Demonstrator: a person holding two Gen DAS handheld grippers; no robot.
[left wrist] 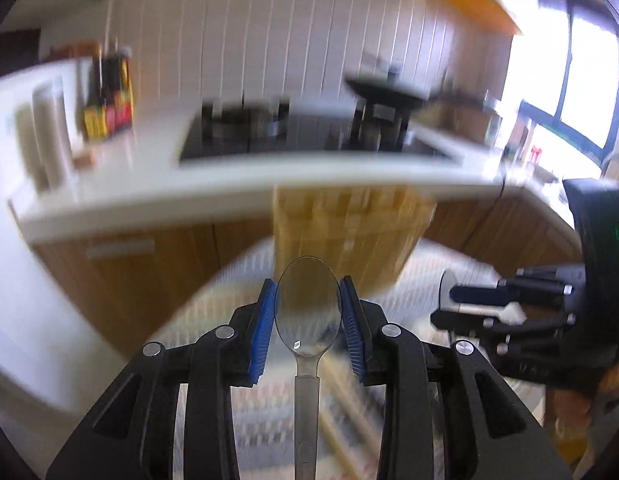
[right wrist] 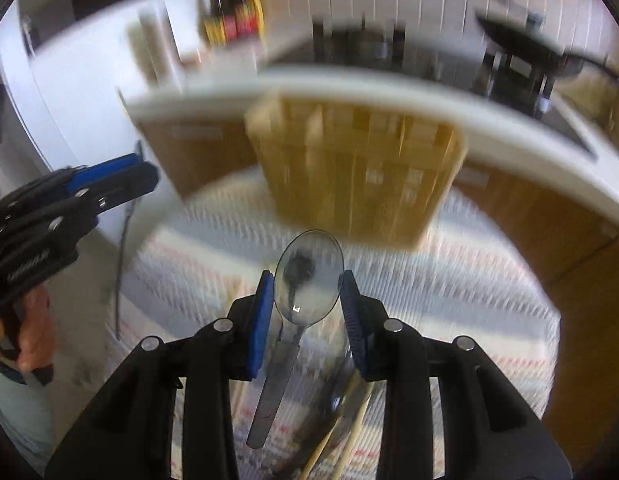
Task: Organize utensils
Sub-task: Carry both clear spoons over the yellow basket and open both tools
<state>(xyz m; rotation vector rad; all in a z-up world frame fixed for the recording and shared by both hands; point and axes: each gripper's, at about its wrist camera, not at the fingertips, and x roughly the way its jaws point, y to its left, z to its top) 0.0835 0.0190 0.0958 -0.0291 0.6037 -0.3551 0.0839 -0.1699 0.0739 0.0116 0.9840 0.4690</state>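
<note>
A clear plastic spoon point(left wrist: 308, 304) sits bowl-up between the blue pads of the left tongs point(left wrist: 308, 312), its bowl pressed on both sides by the pads and rising past their tips toward 12 o'clock, while its handle runs straight down to 6 o'clock between the black arms. The left tongs are clenched on this spoon.

A second clear spoon point(right wrist: 307, 284), smoke-tinted, is caught the same way in the right tongs point(right wrist: 308, 304): the bowl is nipped between the two pads and stands above them at 12 o'clock, and the handle slants down toward 7 o'clock, tilted off the midline. The right tongs are likewise clenched on it.

Below the right tongs, at about 5 o'clock from the spoon's handle, thin pale sticks point(right wrist: 341, 432) show, like chopsticks, though blur hides what they rest in.

Beyond both spoons, at 12 o'clock, stands a wooden slatted organizer point(right wrist: 357, 168) on a striped cloth point(right wrist: 469, 288) that covers the desk. Behind it runs a white kitchen counter point(left wrist: 213, 192) with a dark hob point(left wrist: 245, 132) and sauce bottles point(left wrist: 109, 96).

In the left wrist view the right tongs appear at 3 o'clock; in the right wrist view the left tongs appear at 9 o'clock, with a hand point(right wrist: 29, 328) gripping their handle.
</note>
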